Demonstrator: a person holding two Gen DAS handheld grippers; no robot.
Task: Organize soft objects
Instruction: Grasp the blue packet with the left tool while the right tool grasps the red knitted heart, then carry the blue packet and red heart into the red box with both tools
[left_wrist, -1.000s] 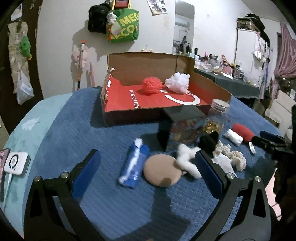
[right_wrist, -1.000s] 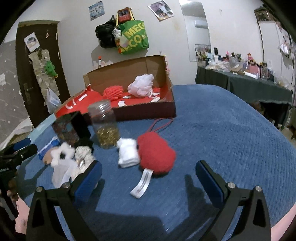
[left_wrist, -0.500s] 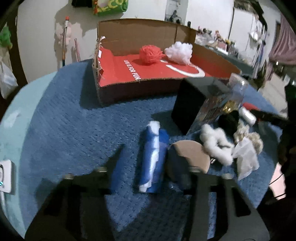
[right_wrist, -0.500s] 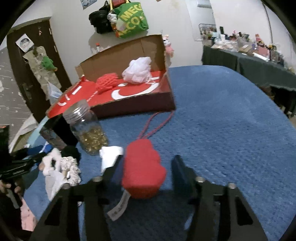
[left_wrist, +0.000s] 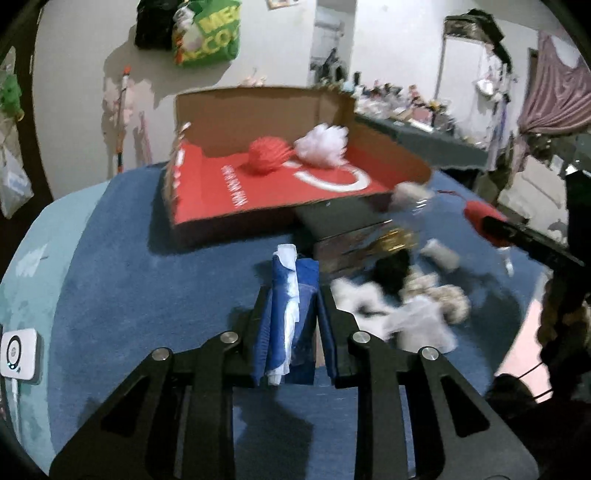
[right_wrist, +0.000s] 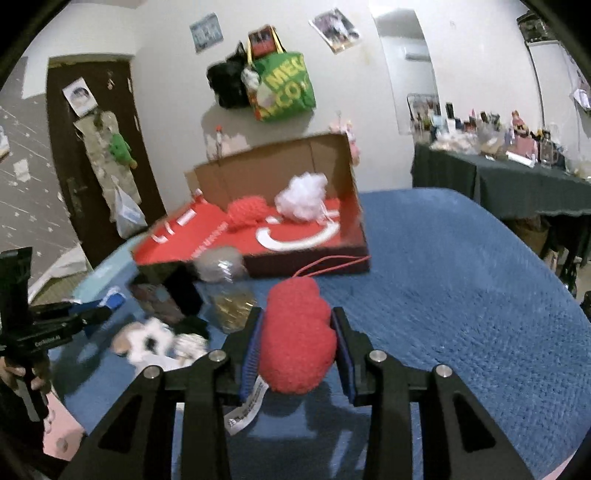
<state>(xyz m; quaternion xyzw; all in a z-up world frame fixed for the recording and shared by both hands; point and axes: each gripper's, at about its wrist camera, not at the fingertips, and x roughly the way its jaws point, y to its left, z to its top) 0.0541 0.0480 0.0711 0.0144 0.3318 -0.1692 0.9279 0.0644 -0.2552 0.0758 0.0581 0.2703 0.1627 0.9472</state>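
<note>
My left gripper (left_wrist: 294, 299) is shut on a blue and white soft packet (left_wrist: 293, 269), held just above the blue bedspread. In the right wrist view my right gripper (right_wrist: 298, 317) is shut on a red heart-shaped plush (right_wrist: 295, 332); its white tag hangs below and its red cord trails toward the box. Behind both stands an open cardboard box (left_wrist: 258, 199) with a red floor. In it lie a red pom-pom (left_wrist: 264, 157) and a white puff (left_wrist: 323, 146). The right wrist view shows the same box (right_wrist: 306, 240).
A glass jar of gold bits (right_wrist: 229, 295) and a dark box (right_wrist: 177, 291) stand between the grippers. A heap of white and beige soft pieces (left_wrist: 421, 310) lies beside them. A white device (left_wrist: 18, 354) sits at the bed's left edge. A cluttered dark table (right_wrist: 498, 184) is at the right.
Both grippers went from wide open to shut: the left closed on the blue and white packet, the right on the red heart. Both objects now sit raised between the fingers.
</note>
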